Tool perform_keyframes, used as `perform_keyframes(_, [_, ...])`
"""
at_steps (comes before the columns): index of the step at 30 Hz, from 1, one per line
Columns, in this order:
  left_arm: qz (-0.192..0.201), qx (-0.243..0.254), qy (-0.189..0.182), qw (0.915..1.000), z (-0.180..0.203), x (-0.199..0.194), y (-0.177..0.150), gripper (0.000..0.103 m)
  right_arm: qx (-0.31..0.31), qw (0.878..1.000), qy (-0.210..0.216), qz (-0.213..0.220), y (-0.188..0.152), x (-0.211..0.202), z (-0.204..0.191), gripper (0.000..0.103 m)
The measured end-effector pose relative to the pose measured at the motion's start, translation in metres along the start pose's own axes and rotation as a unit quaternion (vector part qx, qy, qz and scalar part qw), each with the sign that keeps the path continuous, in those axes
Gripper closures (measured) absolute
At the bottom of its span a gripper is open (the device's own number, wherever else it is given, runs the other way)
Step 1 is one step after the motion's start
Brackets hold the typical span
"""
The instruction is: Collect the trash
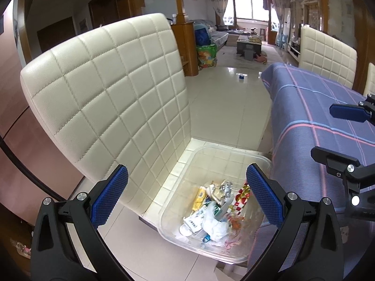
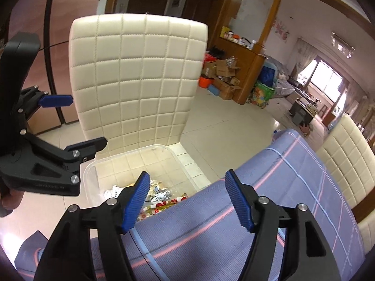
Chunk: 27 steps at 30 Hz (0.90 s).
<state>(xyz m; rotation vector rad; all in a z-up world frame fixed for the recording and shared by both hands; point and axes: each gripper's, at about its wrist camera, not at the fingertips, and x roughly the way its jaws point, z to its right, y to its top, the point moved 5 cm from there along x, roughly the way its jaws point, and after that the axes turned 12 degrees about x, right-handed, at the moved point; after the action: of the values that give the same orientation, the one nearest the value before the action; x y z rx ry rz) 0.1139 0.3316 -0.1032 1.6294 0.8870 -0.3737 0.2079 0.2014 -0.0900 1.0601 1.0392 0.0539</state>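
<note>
Your right hand-held gripper (image 2: 187, 199) gapes empty; trash (image 1: 218, 213) lies jumbled, no clear axis, in the clear bin (image 1: 234, 154) below-left, beyond the tabletop (image 2: 269, 187) edge.

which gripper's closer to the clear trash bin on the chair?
Left. The left gripper hangs open right over the bin; the right gripper, also open, sits over the tablecloth beside it.

Glossy pale tiled floor (image 1: 225, 98); cream quilted chair (image 1: 112, 98); plaid-covered table (image 1: 316, 117); bright far window (image 1: 250, 7).
</note>
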Motion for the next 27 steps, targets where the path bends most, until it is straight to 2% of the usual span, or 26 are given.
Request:
perform_keyframes(7, [0.017, 0.007, -0.014, 0.9997, 0.023, -0.018, 0.011, 0.004, 0.038, 0.999, -0.027, 0.023, -0.004, -0.024, 0.022, 0.023])
perform_keyframes(12, [0.024, 0.007, -0.020, 0.9995, 0.040, -0.030, 0.019, 0.004, 0.072, 0.996, -0.047, 0.027, -0.011, -0.045, 0.042, 0.023])
perform_keyframes(16, [0.036, -0.002, 0.005, 0.9993, 0.048, -0.049, 0.026, 0.004, 0.102, 0.992, -0.074, 0.029, -0.016, -0.070, 0.055, 0.023])
perform_keyframes(21, [0.064, -0.013, 0.019, 0.9977, 0.059, -0.084, 0.035, 0.004, 0.152, 0.981, -0.111, 0.051, -0.021, -0.119, 0.074, 0.021])
perform_keyframes(23, [0.074, -0.009, 0.025, 0.9969, 0.066, -0.100, 0.040, 0.004, 0.175, 0.973, -0.135, 0.061, -0.024, -0.141, 0.083, 0.011])
perform_keyframes(25, [0.072, -0.008, 0.029, 0.9969, 0.073, -0.113, 0.043, 0.004, 0.192, 0.964, -0.166, 0.072, -0.027, -0.159, 0.090, 0.009])
perform_keyframes(27, [0.076, -0.011, 0.011, 0.9970, 0.078, -0.123, 0.045, 0.004, 0.202, 0.958, -0.183, 0.086, -0.032, -0.177, 0.095, 0.008])
